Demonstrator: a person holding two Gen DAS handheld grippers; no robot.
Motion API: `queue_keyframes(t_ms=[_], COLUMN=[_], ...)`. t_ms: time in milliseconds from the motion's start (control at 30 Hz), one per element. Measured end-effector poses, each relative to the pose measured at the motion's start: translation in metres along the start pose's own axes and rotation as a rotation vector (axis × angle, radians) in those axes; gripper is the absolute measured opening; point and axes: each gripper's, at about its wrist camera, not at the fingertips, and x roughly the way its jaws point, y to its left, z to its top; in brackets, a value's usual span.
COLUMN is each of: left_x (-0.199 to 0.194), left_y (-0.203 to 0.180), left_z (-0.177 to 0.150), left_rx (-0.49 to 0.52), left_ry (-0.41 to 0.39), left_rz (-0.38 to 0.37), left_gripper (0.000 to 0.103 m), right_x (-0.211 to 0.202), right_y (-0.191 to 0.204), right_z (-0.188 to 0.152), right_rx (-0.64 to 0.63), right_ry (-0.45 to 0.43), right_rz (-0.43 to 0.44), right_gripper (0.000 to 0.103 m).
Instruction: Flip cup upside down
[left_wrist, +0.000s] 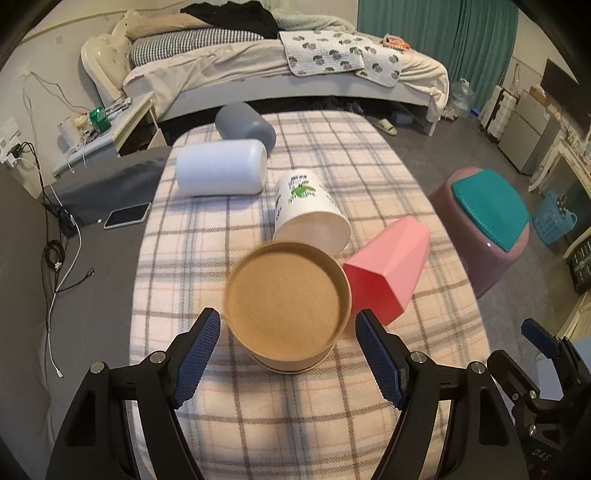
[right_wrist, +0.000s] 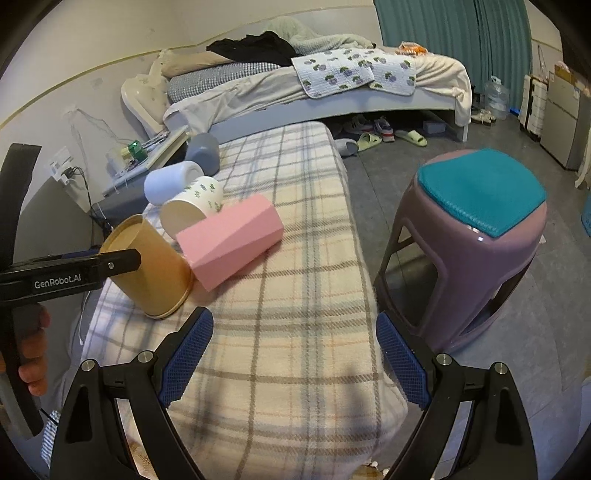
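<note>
A brown paper cup (left_wrist: 286, 306) stands upside down, slightly tilted, on the plaid cloth; its flat base faces my left camera. It also shows in the right wrist view (right_wrist: 151, 266). My left gripper (left_wrist: 286, 356) is open, its blue pads on either side of the cup without touching. My right gripper (right_wrist: 293, 356) is open and empty over the cloth near the table's front right.
A pink faceted cup (left_wrist: 388, 269), a white printed cup (left_wrist: 310, 214), a pale blue cup (left_wrist: 221, 166) and a grey cup (left_wrist: 245, 123) lie on their sides on the plaid table (left_wrist: 295, 406). A purple stool (right_wrist: 476, 236) stands right. A phone (left_wrist: 127, 215) lies left.
</note>
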Motion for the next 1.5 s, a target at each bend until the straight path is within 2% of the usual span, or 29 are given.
queue_keyframes(t_ms=[333, 633, 733, 900, 1167, 1267, 1500], left_x=[-0.063, -0.126, -0.141, -0.157, -0.151, -0.146, -0.137], left_y=[0.022, 0.061, 0.074, 0.094, 0.105, 0.103, 0.097], left_z=[-0.001, -0.025, -0.037, -0.059, -0.087, -0.094, -0.101], left_rx=[-0.054, -0.112, -0.129, -0.174, -0.2, -0.18, -0.157], left_ry=[-0.127, -0.278, -0.322, -0.382, -0.401, -0.399, -0.373], left_rz=[-0.039, 0.009, 0.039, 0.069, 0.12, 0.15, 0.17], left_gripper=[0.079, 0.079, 0.084, 0.087, 0.092, 0.095, 0.097], right_x=[-0.054, -0.093, -0.097, -0.099, -0.09, -0.084, -0.079], right_y=[0.026, 0.065, 0.083, 0.111, 0.137, 0.136, 0.128], right_z=[0.011, 0.022, 0.025, 0.023, 0.009, 0.005, 0.001], right_rx=[-0.055, -0.118, -0.146, -0.207, -0.271, -0.266, -0.239], right_ry=[-0.089, -0.174, -0.189, -0.199, -0.187, -0.179, -0.168], right_rz=[-0.035, -0.046, -0.045, -0.043, -0.034, -0.054, -0.061], right_gripper=[0.09, 0.09, 0.09, 0.09, 0.09, 0.096, 0.097])
